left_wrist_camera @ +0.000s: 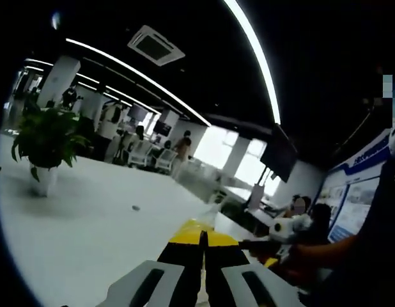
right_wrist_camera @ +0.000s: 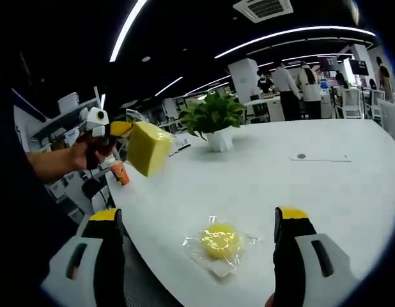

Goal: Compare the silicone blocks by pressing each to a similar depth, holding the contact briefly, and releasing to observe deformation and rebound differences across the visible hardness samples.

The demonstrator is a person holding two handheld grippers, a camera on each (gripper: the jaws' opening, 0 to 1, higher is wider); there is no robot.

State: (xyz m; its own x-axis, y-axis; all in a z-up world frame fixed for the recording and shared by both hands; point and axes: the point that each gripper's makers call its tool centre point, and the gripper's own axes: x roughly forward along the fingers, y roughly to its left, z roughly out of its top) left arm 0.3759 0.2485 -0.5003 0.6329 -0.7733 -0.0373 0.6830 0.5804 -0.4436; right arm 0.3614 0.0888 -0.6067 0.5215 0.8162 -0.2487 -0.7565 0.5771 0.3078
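Right gripper view: one bagged yellow block [right_wrist_camera: 218, 243] between parted jaws, another block [right_wrist_camera: 148, 148] clamped by left gripper [right_wrist_camera: 124, 137].

A wrapped round block [right_wrist_camera: 219, 242] lay on the table [right_wrist_camera: 325, 185] near its front edge. A potted plant [right_wrist_camera: 213, 121] stood toward the far edge. The left gripper [right_wrist_camera: 124, 131] held a block [right_wrist_camera: 147, 148] beyond the table's left edge.

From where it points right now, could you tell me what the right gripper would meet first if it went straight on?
Probably the round yellow silicone piece in a clear plastic bag, lying on the white table between the open right gripper's fingers; depth is uncertain.
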